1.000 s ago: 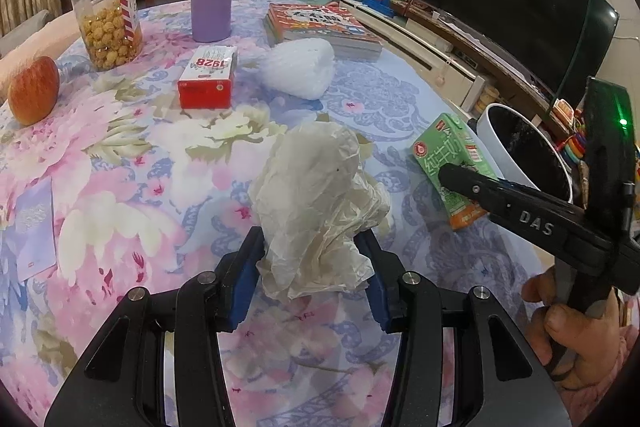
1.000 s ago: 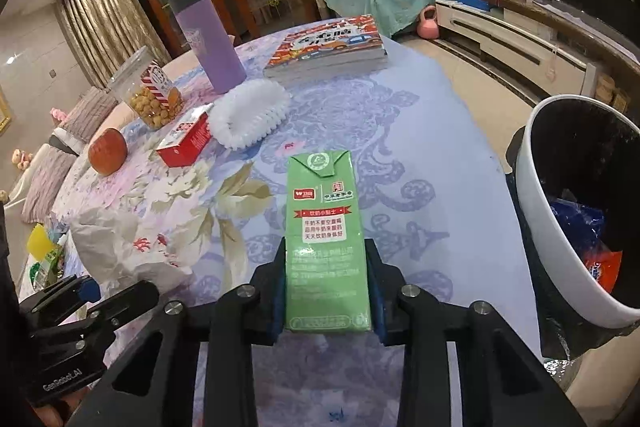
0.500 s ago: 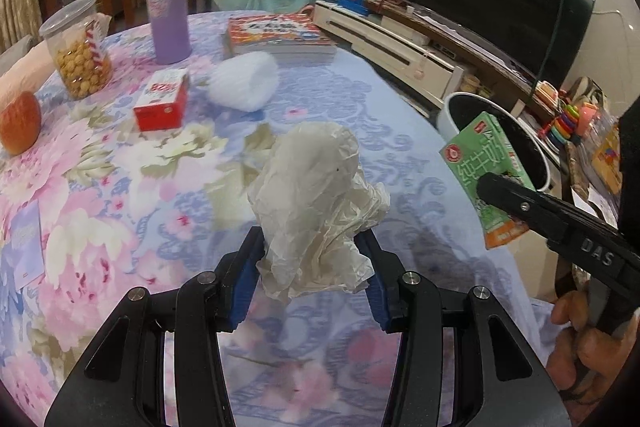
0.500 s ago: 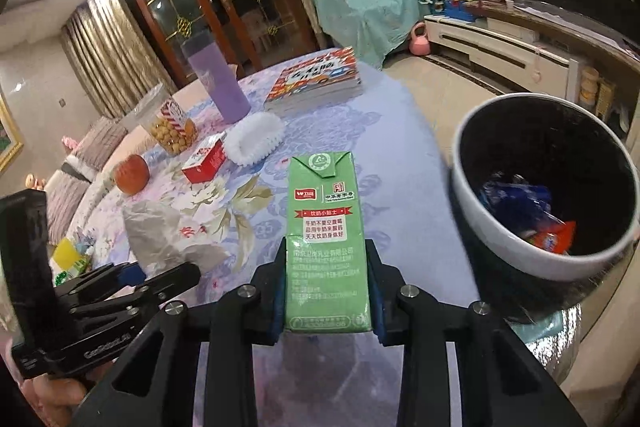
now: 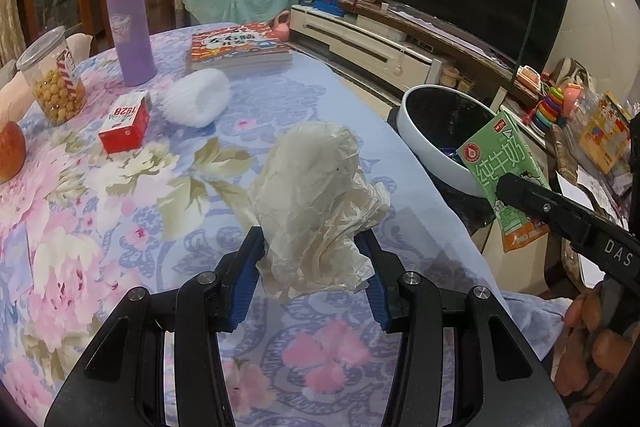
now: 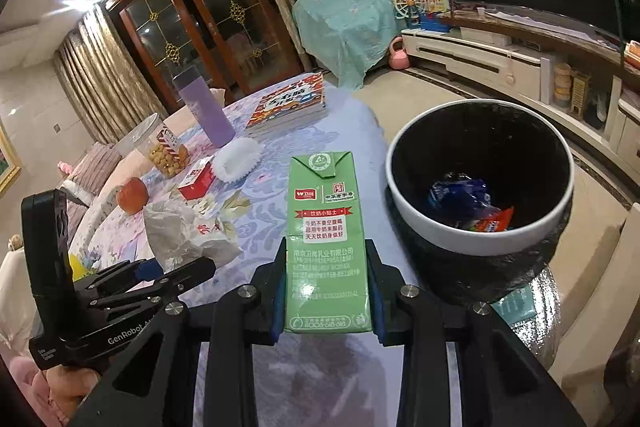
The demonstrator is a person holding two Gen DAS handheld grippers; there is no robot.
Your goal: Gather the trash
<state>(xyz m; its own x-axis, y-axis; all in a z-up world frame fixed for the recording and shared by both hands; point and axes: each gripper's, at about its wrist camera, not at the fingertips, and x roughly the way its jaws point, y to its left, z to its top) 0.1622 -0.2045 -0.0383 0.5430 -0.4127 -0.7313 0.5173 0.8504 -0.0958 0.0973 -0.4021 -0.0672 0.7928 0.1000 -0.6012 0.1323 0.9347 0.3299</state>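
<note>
Green milk carton (image 6: 326,243) clamped upright in right tongs (image 6: 326,291), held over bench (image 6: 256,219) edge just beside white trash bin (image 6: 480,243). Crumpled off-white wrapper (image 5: 320,207) clamped in left tongs (image 5: 316,275), lifted clear of bench. Bin already holds blue and orange wrappers (image 6: 468,203). Left to do: drop both pieces in. Carton undented, printed side up; wrapper thin, creased, floppy.
</note>
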